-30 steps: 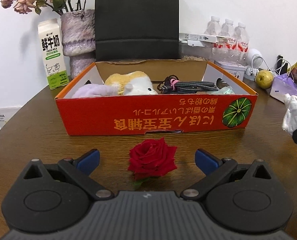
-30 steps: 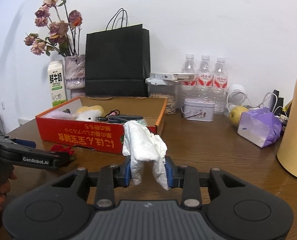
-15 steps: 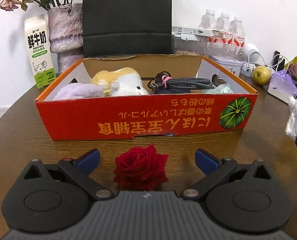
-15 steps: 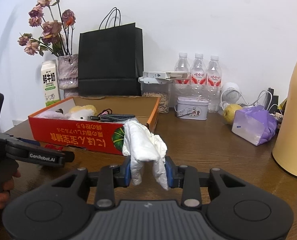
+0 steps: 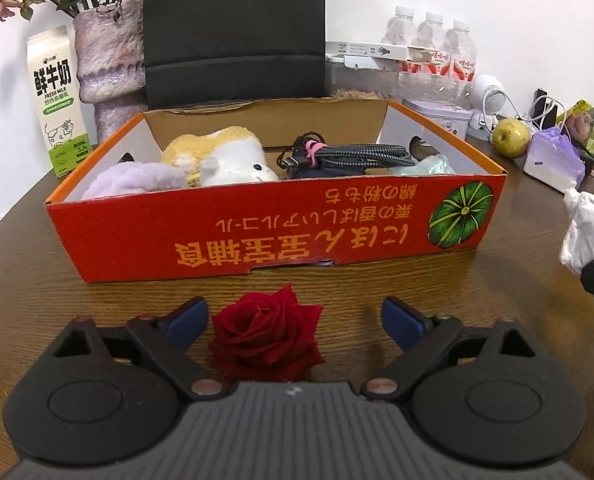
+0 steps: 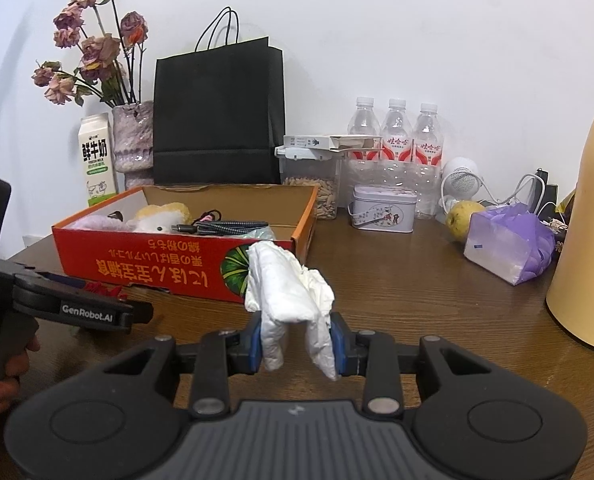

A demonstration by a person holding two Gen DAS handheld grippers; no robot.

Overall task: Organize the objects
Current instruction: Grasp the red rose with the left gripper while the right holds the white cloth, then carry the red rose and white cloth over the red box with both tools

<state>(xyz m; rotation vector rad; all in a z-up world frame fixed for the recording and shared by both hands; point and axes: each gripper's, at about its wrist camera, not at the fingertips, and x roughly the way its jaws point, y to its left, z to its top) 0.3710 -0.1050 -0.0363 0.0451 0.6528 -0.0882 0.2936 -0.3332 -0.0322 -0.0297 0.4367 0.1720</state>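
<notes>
Left gripper [image 5: 295, 322] tilted down over the desk [image 5: 37, 280], jaws closing around red rose [image 5: 267, 334], pads not touching, right gripper [image 6: 295, 344] low, jaws clamping white tissue wad [image 6: 287, 292]

Black tongs [image 6: 297, 346] — blue pads [image 6: 255, 340], "GenRobot.AI" lettering.

Right gripper [image 6: 295, 344] clamped on crumpled white tissue [image 6: 287, 288]; orange box [image 6: 185, 256] at ten o'clock, left gripper [image 6: 97, 312] at nine.
</notes>
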